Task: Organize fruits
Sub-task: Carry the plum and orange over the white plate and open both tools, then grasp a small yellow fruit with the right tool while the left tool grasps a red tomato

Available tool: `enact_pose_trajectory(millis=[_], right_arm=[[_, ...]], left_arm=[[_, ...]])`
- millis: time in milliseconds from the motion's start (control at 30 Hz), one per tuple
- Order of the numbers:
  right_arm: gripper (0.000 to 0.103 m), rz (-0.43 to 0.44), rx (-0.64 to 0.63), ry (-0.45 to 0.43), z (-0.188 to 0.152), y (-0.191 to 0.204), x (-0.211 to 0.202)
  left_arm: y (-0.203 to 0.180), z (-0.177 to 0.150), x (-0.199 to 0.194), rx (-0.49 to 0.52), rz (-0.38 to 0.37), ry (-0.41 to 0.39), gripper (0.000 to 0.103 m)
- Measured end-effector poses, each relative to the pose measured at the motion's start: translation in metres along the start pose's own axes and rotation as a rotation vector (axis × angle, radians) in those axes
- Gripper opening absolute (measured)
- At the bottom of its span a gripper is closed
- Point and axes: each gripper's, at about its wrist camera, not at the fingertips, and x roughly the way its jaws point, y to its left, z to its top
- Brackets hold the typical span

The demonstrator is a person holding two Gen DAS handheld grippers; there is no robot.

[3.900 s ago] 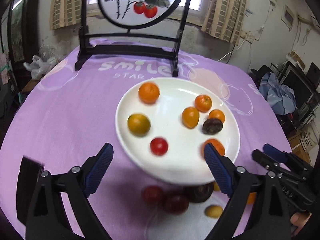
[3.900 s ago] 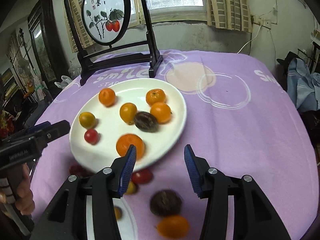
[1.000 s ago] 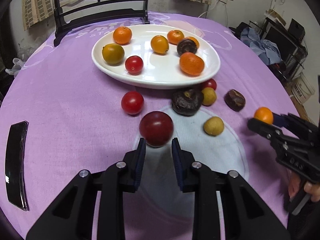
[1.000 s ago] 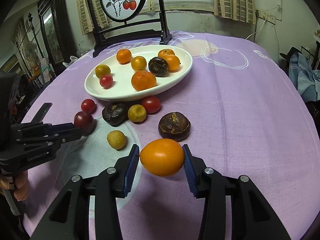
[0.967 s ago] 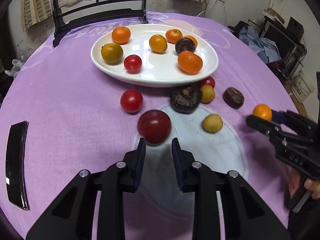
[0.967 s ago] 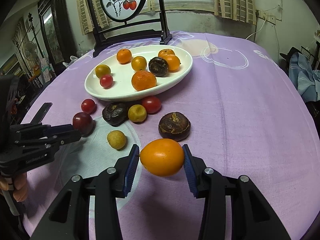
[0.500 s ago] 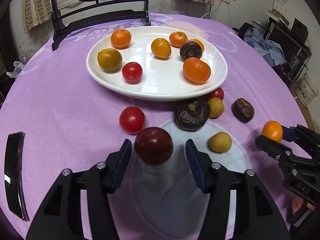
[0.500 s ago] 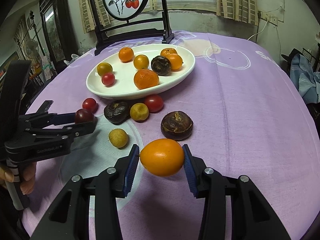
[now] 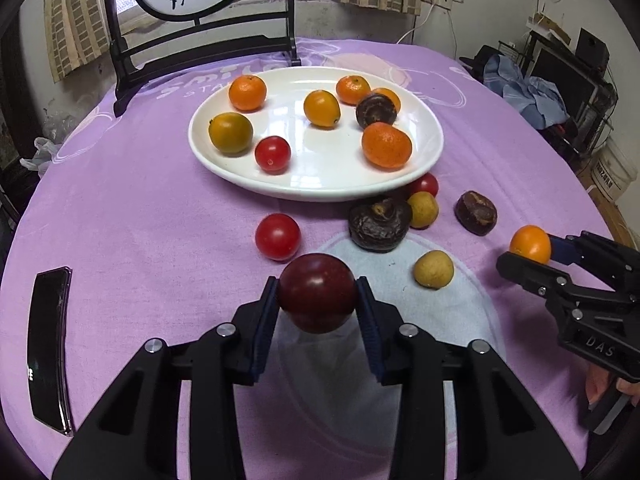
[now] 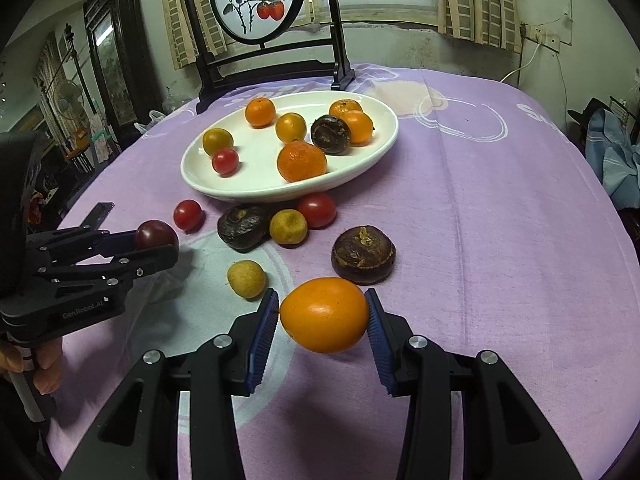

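Fruit is only half sorted — eight pieces sit in the white plate (image 9: 434, 148), six more lie on the purple tablecloth (image 9: 132, 216) near it. The left gripper (image 9: 318, 300) pinches a dark red tomato (image 9: 318, 292) and the right gripper (image 10: 323, 322) an orange kumquat (image 10: 324, 320), both held clear of the cloth.

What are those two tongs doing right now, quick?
Left tongs: closed on a dark red fruit.
Right tongs: closed on an orange fruit.
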Motion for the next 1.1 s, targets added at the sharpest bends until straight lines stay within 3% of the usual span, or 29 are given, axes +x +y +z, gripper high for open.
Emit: enact_pose_trajectory(millis=[300,400,500,700,800,900,967,1033,1100], right_arm=[[0.044,0.024,-0.088,-0.075,0.055,0.03,-0.005],[0.044,0.053,-0.092,-0.084,0.084,0.037,0.012],[0.045,0.044,-0.088,-0.073,0.103,0.041,0.035],[0.045,0.003,-0.085,-0.033,0.123,0.036,0.08],[0.049,0.003,-0.069,-0.032,0.127,0.03,0.091],[0.053,-0.009,-0.063,-0.06,0.125,0.026,0.085],[0.053,0.005,-0.052,-0.062,0.12,0.022,0.079],[0.054,0.013,-0.042,-0.064,0.115,0.018,0.072],[0.069,0.016,-0.03,-0.073,0.11,0.015,0.063]], left_arm=[[0.009,0.061,-0.007,-0.039,-0.055,-0.079,0.038],[0.018,0.088,0.012,-0.081,-0.05,-0.066,0.038],[0.025,0.11,0.031,-0.092,0.004,-0.049,0.038],[0.037,0.13,0.058,-0.106,0.01,-0.025,0.038],[0.04,0.139,0.074,-0.103,0.009,0.007,0.038],[0.041,0.14,0.075,-0.126,0.012,0.008,0.05],[0.04,0.136,0.067,-0.122,0.029,-0.017,0.068],[0.034,0.132,0.059,-0.089,0.056,-0.039,0.071],[0.03,0.127,0.052,-0.061,0.08,-0.05,0.074]])
